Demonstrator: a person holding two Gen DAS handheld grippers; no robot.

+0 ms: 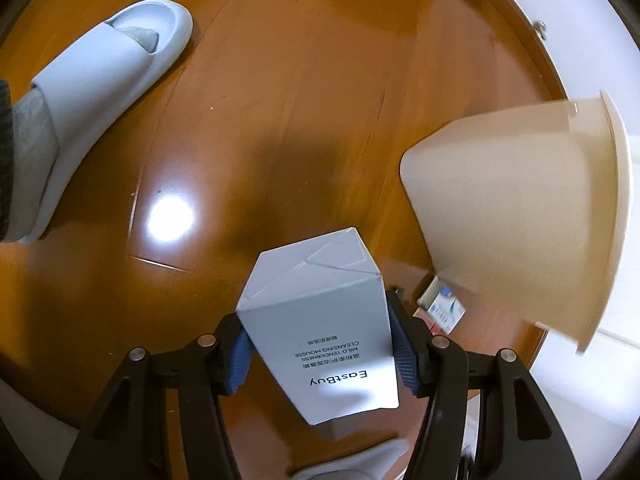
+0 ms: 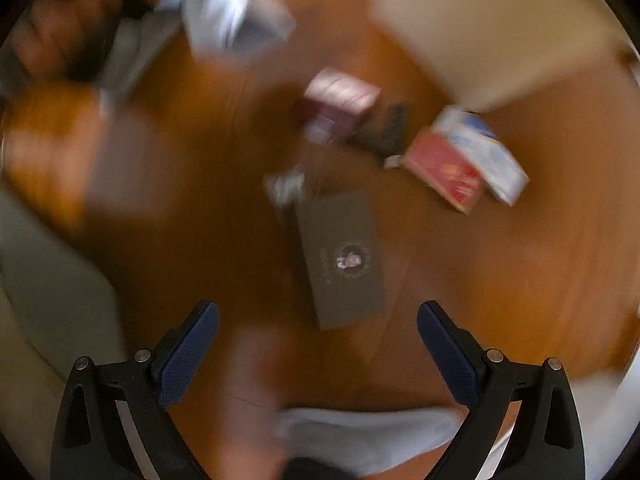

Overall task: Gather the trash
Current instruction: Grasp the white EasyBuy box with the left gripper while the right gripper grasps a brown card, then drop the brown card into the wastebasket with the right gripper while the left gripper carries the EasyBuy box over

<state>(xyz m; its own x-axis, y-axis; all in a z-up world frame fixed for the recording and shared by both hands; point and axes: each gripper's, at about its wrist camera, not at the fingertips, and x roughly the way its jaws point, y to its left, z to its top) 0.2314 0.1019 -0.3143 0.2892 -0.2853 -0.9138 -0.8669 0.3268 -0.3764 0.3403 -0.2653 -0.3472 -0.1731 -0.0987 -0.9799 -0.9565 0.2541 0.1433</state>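
Observation:
My left gripper (image 1: pixel 318 354) is shut on a white EastBuy carton (image 1: pixel 320 320) and holds it above the wooden floor. A beige trash bin (image 1: pixel 520 208) stands to its right; it also shows blurred in the right wrist view (image 2: pixel 492 20). My right gripper (image 2: pixel 318 344) is open and empty above the floor. Ahead of it lies a flat dark brown box (image 2: pixel 340 256). Farther off lie a pink box (image 2: pixel 340 98), a red box (image 2: pixel 444 168), a white and blue box (image 2: pixel 480 148) and a small crumpled wrapper (image 2: pixel 286 186). The right wrist view is motion-blurred.
A foot in a white slipper (image 1: pixel 100 92) stands at the left of the left wrist view. Another slipper toe (image 2: pixel 368 432) lies under my right gripper. White furniture (image 1: pixel 580 20) edges the floor at the far right. The held carton and left gripper show blurred at the right wrist view's upper left (image 2: pixel 228 16).

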